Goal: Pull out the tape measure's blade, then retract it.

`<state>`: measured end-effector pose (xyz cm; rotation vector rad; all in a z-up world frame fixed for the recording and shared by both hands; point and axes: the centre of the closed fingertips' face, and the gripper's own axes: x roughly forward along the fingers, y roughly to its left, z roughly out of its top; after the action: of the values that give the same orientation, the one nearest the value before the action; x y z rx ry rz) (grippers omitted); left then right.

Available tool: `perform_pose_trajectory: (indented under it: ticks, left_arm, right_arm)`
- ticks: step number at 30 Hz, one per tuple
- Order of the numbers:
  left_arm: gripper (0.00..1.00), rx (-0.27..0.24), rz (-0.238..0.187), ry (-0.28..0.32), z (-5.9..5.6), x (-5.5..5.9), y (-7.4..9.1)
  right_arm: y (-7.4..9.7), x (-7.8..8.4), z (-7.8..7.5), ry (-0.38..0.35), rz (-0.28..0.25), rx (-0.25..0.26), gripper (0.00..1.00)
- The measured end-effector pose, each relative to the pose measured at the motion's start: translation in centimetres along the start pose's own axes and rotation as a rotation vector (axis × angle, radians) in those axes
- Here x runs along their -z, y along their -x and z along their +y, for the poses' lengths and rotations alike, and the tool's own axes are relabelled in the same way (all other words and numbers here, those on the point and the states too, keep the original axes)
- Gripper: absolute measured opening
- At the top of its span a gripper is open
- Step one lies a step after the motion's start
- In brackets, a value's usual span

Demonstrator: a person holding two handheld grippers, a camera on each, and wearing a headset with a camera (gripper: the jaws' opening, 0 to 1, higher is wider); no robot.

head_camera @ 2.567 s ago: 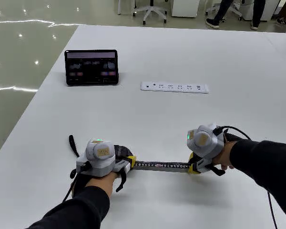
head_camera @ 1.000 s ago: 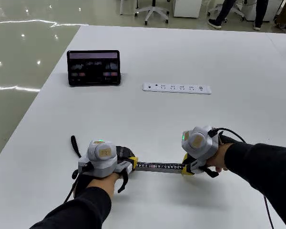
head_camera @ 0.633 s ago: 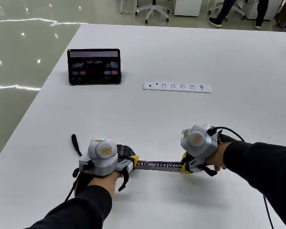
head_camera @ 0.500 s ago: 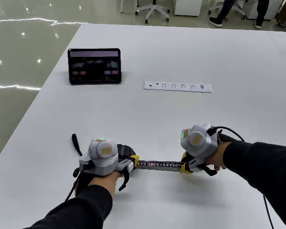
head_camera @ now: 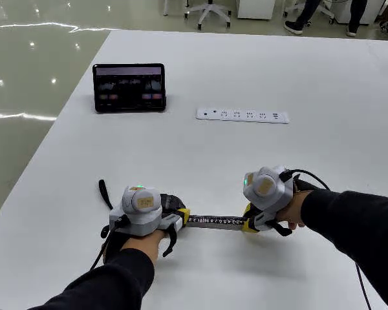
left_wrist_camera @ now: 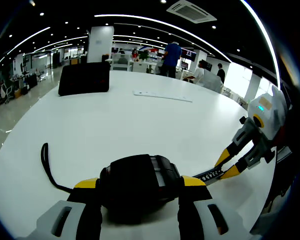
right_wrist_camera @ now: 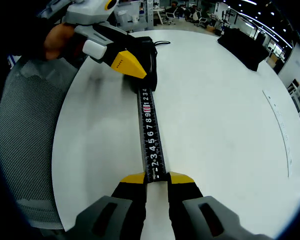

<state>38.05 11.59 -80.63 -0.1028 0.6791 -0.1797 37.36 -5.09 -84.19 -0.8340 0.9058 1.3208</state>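
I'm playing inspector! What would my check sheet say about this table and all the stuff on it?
Surface: white table, bare around the work.
Job's things: tape measure lies on the table; its blade is pulled part way out.
Clutter: tablet propped up, power strip lying flat, both far from the work.
Grippers: left gripper shut on the tape measure; right gripper shut on the blade's end.
Cables: black cable at the right gripper; black strap on the tape measure.
Surroundings: shiny floor, office chair, people far off.
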Motion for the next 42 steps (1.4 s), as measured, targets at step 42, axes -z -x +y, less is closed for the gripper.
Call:
perform_pose_trajectory:
  ticks: [42]
  left_arm:
    - [0.57,0.025,0.006,0.017,0.1,0.2,0.4]
  right_arm:
    - [-0.5,-1.2,0.0,0.005,-0.057,-0.029,0.1]
